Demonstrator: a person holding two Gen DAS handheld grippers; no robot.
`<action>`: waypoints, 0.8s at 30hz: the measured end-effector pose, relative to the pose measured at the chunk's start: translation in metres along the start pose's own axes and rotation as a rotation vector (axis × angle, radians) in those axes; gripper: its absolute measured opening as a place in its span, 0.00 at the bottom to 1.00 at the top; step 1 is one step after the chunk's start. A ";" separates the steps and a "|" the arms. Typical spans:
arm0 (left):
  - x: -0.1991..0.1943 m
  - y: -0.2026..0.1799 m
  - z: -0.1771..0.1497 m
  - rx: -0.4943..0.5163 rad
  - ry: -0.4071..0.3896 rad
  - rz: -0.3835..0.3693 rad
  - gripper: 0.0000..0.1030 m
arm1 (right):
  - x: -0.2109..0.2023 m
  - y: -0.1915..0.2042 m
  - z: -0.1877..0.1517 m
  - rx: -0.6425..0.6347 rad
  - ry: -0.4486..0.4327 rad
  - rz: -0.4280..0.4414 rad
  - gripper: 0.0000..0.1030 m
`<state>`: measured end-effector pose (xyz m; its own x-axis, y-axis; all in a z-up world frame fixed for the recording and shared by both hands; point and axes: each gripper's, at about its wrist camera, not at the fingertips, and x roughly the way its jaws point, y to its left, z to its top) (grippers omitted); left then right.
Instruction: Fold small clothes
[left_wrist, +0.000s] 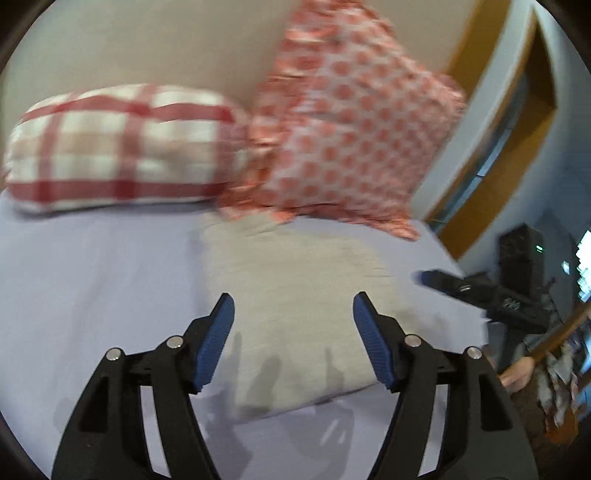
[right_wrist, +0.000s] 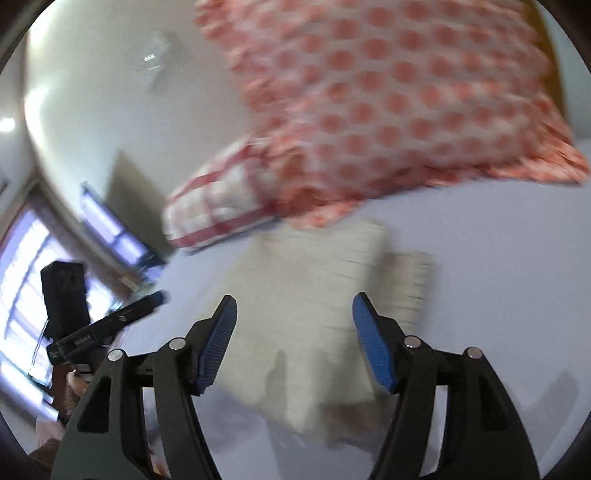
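Beige cloth (left_wrist: 295, 306) lying flat on lavender sheet (left_wrist: 92, 280), near two pillows: checked pillow (left_wrist: 118, 147) and dotted pillow (left_wrist: 343, 129) leaning behind it. Left gripper (left_wrist: 293, 314) hovering over cloth, jaws gaping wide, gripping nothing. Right gripper (right_wrist: 293, 314) likewise hanging above cloth (right_wrist: 314, 314), spread wide, empty. Both views blurring.

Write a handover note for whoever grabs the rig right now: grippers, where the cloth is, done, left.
Left gripper: open, empty, above the beige cloth.
Right gripper: open, empty, above the same cloth.
Cloth lies on the lavender sheet, below the polka-dot pillow; plaid pillow to its left.
Done: cloth looks folded into a rough rectangle; frames are blurred, so fold count unclear.
Left: check edges, tidy or fold again if needed.
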<state>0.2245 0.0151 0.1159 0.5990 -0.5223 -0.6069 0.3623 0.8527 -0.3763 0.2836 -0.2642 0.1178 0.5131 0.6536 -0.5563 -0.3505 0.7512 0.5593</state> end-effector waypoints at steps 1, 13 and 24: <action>0.010 -0.010 0.001 0.022 0.014 -0.006 0.70 | 0.013 0.011 -0.001 -0.030 0.030 0.008 0.78; 0.027 -0.032 -0.038 0.101 0.095 0.160 0.92 | 0.012 -0.004 -0.030 0.040 0.077 -0.163 0.99; -0.001 -0.024 -0.118 0.054 0.182 0.369 0.98 | -0.009 0.024 -0.116 -0.050 0.134 -0.475 0.99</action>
<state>0.1306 -0.0051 0.0425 0.5615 -0.1698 -0.8099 0.1864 0.9795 -0.0761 0.1793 -0.2410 0.0648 0.5214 0.2417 -0.8184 -0.1413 0.9702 0.1966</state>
